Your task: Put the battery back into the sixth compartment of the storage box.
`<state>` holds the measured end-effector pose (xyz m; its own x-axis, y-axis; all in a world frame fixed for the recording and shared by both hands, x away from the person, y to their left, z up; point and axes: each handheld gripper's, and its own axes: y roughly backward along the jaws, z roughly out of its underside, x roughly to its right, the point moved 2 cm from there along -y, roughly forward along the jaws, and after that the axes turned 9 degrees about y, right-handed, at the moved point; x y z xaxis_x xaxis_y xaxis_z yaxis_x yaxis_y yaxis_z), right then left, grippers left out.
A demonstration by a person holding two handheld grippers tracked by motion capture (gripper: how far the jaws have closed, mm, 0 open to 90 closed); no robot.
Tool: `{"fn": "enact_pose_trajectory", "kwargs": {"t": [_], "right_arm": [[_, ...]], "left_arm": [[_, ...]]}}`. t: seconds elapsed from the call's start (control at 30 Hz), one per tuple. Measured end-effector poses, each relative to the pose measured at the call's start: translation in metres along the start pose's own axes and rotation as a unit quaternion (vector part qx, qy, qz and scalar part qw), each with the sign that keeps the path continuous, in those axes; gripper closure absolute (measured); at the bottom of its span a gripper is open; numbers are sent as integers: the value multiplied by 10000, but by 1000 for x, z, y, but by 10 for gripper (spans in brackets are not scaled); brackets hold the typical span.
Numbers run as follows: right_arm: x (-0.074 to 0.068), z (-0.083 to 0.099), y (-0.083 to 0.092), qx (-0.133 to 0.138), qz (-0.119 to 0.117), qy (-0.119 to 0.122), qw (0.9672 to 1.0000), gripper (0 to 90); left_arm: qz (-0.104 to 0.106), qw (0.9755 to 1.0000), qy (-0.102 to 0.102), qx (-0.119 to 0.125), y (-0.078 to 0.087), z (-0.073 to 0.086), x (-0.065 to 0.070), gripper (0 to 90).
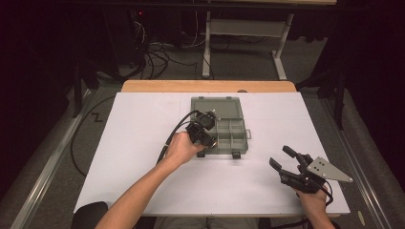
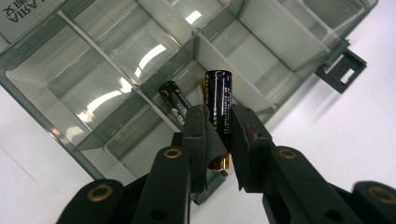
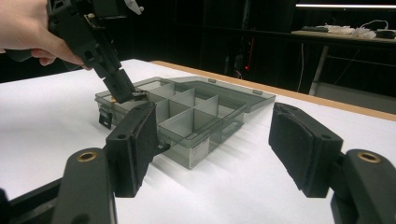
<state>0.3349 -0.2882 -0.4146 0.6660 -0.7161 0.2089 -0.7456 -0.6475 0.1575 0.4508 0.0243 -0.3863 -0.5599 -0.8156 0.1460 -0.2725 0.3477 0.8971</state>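
In the high view, a grey translucent compartment box [image 1: 220, 125] lies open at the centre of the frame on the white surface [image 1: 143, 143], its lid folded back toward the top of the picture. The left gripper [image 1: 210, 142] sits at the box's lower left corner, held by the left hand [image 1: 182, 148], whose forearm enters from the bottom edge.

In the left gripper view, the fingers [image 2: 201, 135] are clamped on a black battery [image 2: 219, 105] with gold lettering and a gold end cap. The battery stands between the pads at the centre of the frame, its black end pointing up into the picture over the box's dividers and its gold end showing low between the fingers. A second battery [image 2: 175, 100] lies inside a compartment just to the left of the held one, slanted against a divider. A dark latch [image 2: 341, 70] juts from the box's edge at the right of this frame.

The right gripper [image 1: 286, 164] rests at the lower right of the high view, well apart from the box, in the right hand [image 1: 313, 200]. In the right gripper view its fingers [image 3: 135, 144] stand wide apart with nothing between them, and the box sits beyond them at mid-frame, with the left gripper at its near left corner in the upper left of the picture.
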Motion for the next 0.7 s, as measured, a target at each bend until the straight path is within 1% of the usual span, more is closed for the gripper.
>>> {"fn": "enact_pose_trajectory", "kwargs": {"t": [0.1, 0.33, 0.57, 0.7], "right_arm": [[0, 0, 0, 6, -2, -8, 10000, 345], [0, 0, 0, 7, -4, -3, 10000, 345], [0, 0, 0, 20, -6, -11, 10000, 345], [1, 0, 1, 26, 17, -27, 10000, 345]], "left_arm": [[36, 10000, 45, 22, -1, -2, -1, 758], [19, 9999, 113, 24, -5, -8, -2, 758], [-26, 9999, 123, -14, -9, -11, 0, 758], [-6, 9999, 155, -57, -10, -11, -1, 756]]}}
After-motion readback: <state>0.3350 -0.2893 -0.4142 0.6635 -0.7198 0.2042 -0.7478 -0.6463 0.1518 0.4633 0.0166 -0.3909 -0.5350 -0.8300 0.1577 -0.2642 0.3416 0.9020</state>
